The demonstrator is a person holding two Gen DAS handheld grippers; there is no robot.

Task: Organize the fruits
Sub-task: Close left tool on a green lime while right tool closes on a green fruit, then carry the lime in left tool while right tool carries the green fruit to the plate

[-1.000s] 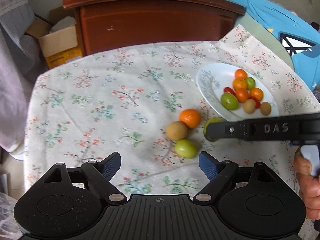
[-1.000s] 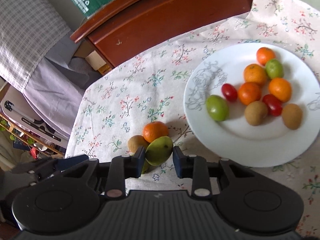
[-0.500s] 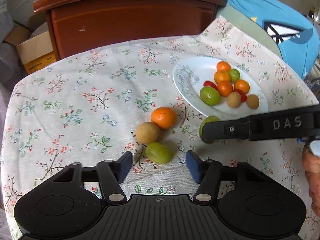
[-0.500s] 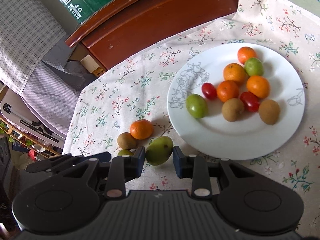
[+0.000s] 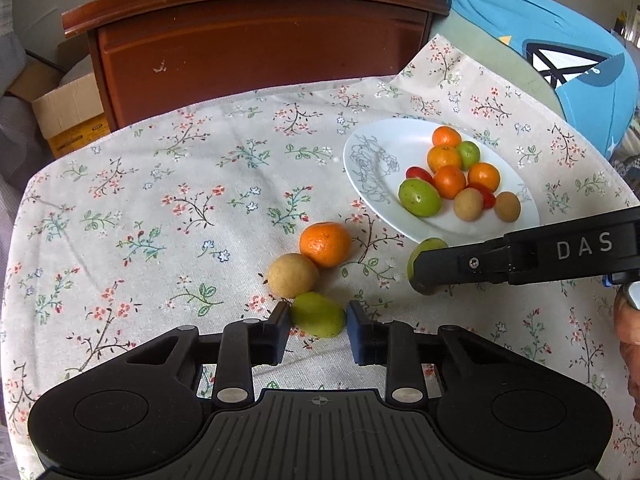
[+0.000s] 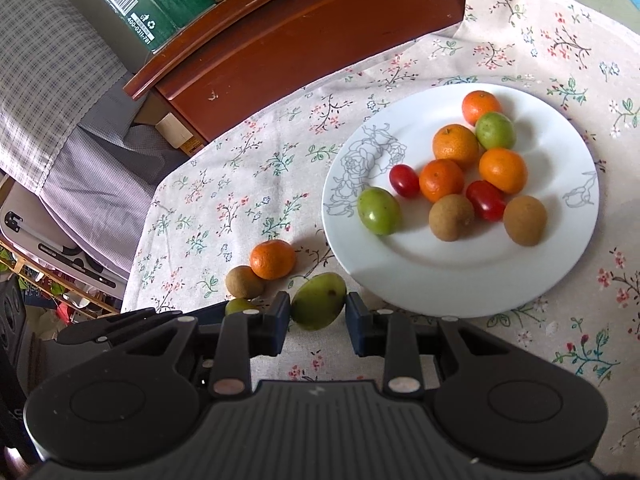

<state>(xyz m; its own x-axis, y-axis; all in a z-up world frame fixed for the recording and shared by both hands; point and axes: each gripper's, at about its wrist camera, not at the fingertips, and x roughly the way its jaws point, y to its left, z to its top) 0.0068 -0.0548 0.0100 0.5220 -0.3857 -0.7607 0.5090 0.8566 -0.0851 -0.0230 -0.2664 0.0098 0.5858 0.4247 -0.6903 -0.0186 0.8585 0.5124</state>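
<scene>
A small green fruit (image 5: 318,314) is seen clamped between the blue pads of the left gripper (image 5: 318,322), low on the flowered tablecloth (image 5: 160,200) and well short of the white plate (image 5: 372,160). It is touched at its far side by a brown fruit (image 5: 293,275), itself pressed against a loose orange (image 5: 325,244). A larger green fruit (image 6: 319,301) is held tight in the right gripper (image 6: 318,314), just beside the near rim of the plate (image 6: 440,292). On the plate, a cluster of orange, green, red and brown fruits is gathered. In the left wrist view the larger fruit (image 5: 426,246) is mostly hidden behind a black finger; in the right wrist view only a sliver of the small fruit (image 6: 240,306) is shown. A hand (image 5: 628,344) is cut off at the frame edge.
</scene>
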